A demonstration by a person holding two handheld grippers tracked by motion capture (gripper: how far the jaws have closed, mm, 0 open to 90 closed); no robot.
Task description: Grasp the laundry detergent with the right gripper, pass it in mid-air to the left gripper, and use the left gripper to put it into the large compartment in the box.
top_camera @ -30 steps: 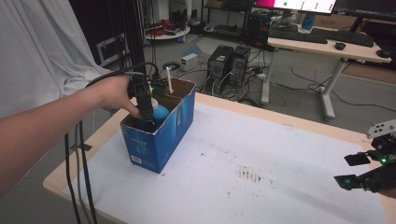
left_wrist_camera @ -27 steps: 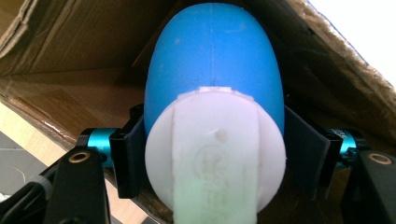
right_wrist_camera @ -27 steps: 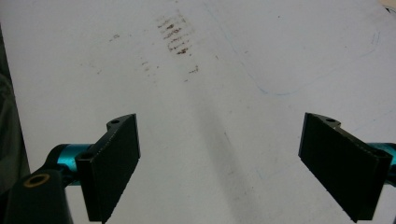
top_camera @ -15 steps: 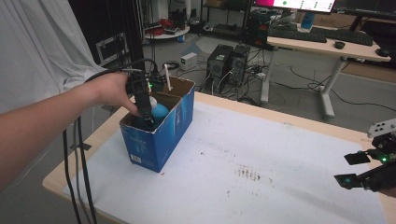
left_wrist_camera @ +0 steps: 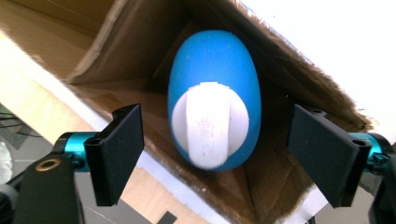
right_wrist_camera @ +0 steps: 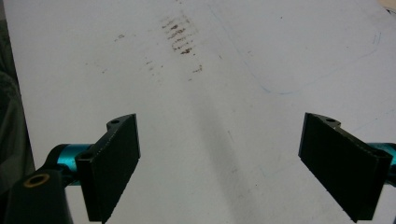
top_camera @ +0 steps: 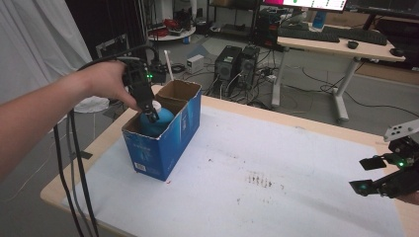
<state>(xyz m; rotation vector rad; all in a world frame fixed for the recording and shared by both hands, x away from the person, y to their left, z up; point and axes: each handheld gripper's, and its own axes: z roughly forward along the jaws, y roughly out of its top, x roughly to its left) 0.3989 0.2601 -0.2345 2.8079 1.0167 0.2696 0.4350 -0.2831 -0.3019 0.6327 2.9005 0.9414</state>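
Note:
A blue bottle with a white cap (left_wrist_camera: 214, 100) stands inside an open blue cardboard box (top_camera: 170, 140) at the table's left end. Above the bottle (top_camera: 157, 121), a hand points my left gripper (top_camera: 150, 114) down over the box mouth. Its jaws have just been opening. In the left gripper view the left gripper (left_wrist_camera: 215, 140) stands wide, the bottle between its pads (left_wrist_camera: 119, 154) but clear of both. My right gripper (top_camera: 369, 174) hovers open near the table's right edge. In the right gripper view the right gripper (right_wrist_camera: 219, 154) has bare white tabletop between its pads.
The white table cover (top_camera: 276, 148) carries brown smudges (top_camera: 259, 178) near its middle. Black cables (top_camera: 74, 163) hang from the left gripper past the table's left edge. Beyond the far edge stand computer towers (top_camera: 237, 61) and a desk (top_camera: 336, 42). White cloth (top_camera: 34, 44) hangs at left.
The left gripper has risen from inside the box to its mouth, and its jaws have opened off the bottle, which stays in the box. The right gripper has kept still.

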